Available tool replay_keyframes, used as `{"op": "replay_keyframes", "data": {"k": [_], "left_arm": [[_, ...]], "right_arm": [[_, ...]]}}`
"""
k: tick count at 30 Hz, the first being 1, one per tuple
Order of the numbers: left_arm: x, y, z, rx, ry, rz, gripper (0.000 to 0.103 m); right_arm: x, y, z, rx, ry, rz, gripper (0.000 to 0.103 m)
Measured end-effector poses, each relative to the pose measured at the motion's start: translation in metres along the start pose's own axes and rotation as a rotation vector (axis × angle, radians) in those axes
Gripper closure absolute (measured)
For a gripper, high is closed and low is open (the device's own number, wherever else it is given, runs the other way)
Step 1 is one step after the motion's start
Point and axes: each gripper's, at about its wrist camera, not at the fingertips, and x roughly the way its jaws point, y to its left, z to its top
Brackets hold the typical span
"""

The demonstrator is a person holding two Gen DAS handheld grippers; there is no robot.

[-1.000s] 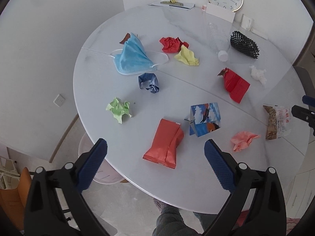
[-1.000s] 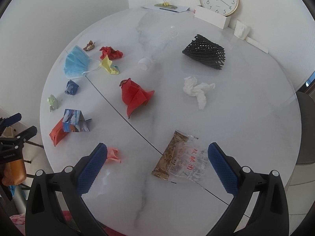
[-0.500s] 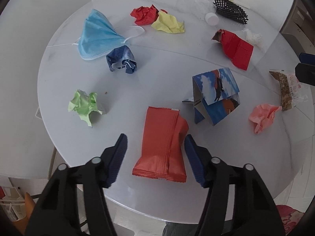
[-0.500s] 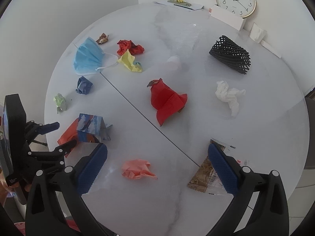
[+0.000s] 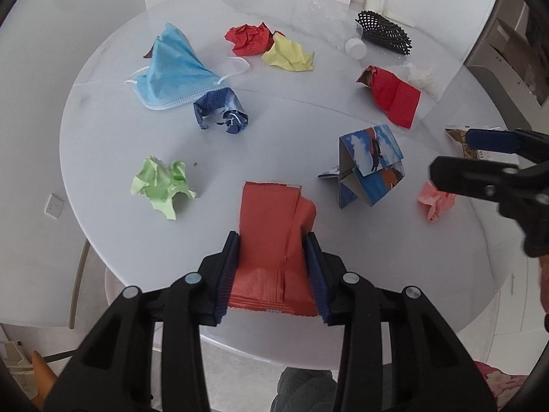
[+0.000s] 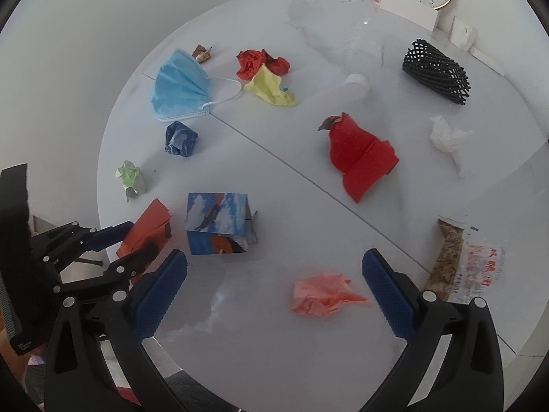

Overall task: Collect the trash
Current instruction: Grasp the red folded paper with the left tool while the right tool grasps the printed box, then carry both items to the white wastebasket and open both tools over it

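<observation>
An orange-red snack wrapper lies near the front edge of the round white table. My left gripper straddles it, jaws closing, and both blue pads touch its sides. The right wrist view shows the same grip at the left edge, on the wrapper. My right gripper hangs open over a crumpled pink paper, which lies between the fingers but untouched.
Scattered over the table are a folded blue picture paper, green paper ball, dark blue ball, face mask, red folded paper, white tissue, black net and a clear snack bag.
My left gripper came down over the orange-red wrapper and its jaws narrowed from wide open onto its sides. My right gripper swung left, from above the clear snack bag to above the pink paper.
</observation>
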Motion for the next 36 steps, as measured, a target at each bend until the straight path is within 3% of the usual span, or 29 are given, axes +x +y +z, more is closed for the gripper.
{"op": "replay_keyframes", "data": {"k": [4,9,14,16,23,31,34,36], "left_arm": [[-0.027,0.013,-0.010,-0.027,-0.026,0.009,0.065],[-0.058,0.037,-0.026,-0.080,-0.051,0.047,0.065],[-0.077,0.065,-0.047,-0.149,-0.064,0.091,0.065],[-0.080,0.077,-0.054,-0.179,-0.059,0.103,0.065],[-0.077,0.113,-0.072,-0.264,-0.036,0.145,0.065],[-0.051,0.150,-0.082,-0.374,0.020,0.153,0.064],[-0.043,0.161,-0.082,-0.421,0.033,0.146,0.055],[-0.041,0.169,-0.083,-0.474,0.033,0.140,0.042]], "right_arm": [[0.019,0.015,0.006,0.015,0.010,0.019,0.002],[0.041,0.032,0.012,-0.006,0.027,-0.029,0.003],[0.055,0.035,0.014,-0.025,0.060,-0.068,0.032],[0.058,0.033,0.013,-0.007,0.081,-0.048,0.051],[0.048,0.040,0.014,-0.047,0.078,-0.049,0.052],[-0.002,0.071,0.033,-0.139,0.023,0.050,0.052],[-0.016,0.089,0.041,-0.203,0.001,0.097,0.052],[-0.023,0.101,0.047,-0.242,-0.004,0.126,0.052]]}}
